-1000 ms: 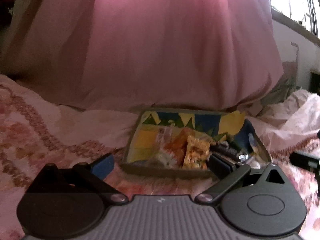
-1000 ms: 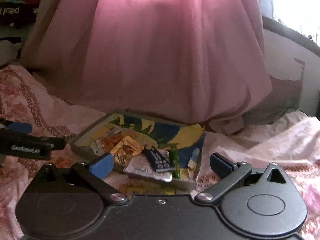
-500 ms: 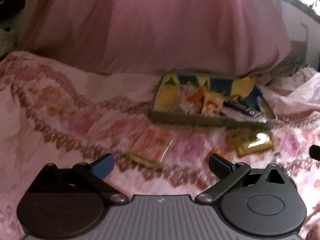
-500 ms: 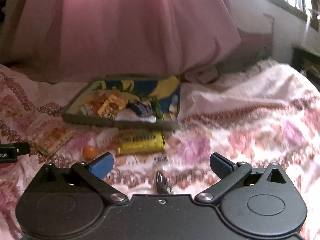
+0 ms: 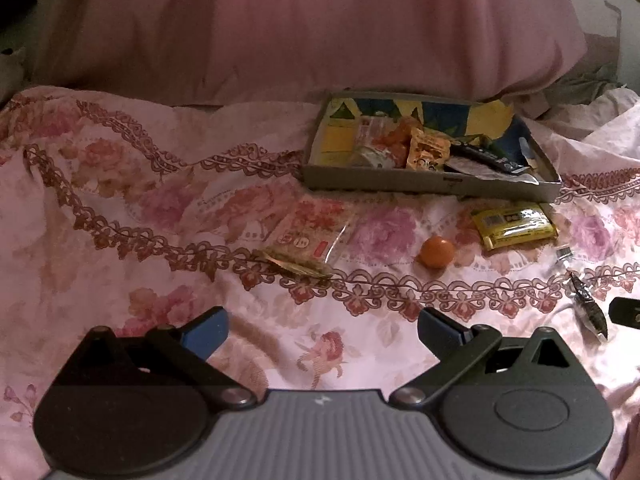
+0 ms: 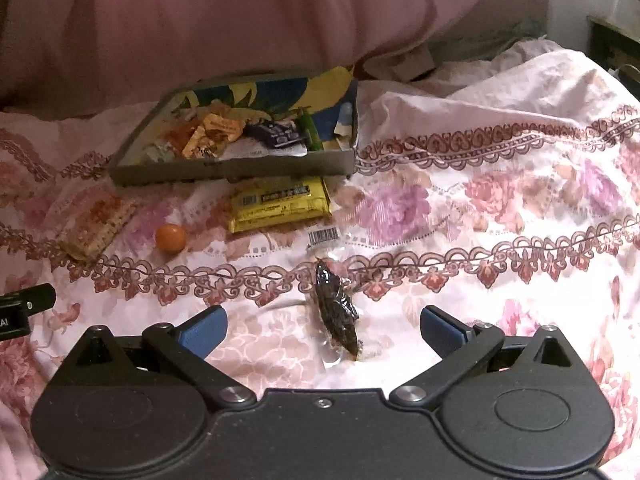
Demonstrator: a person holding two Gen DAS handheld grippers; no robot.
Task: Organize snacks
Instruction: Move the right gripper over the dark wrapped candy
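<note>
Right wrist: barcode label (image 6: 323,235) readable, jaws wide | left wrist: label blurred, jaws wide, nothing held

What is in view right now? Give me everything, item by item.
Box: 1, grey with blue-yellow lining, far on the bed, holding several packets.
Yellow packet: 1, just in front of the box.
Orange ball: 1, left of the yellow packet.
Cracker packet: 1, clear with red print, left of the ball.
Dark snack packet: 1, clear wrapper, nearest the right gripper.
Bedsheet: 1, pink floral.
Curtain: 1, pink, behind the box.
Left gripper: open, empty.
Right gripper: open, empty.
</note>
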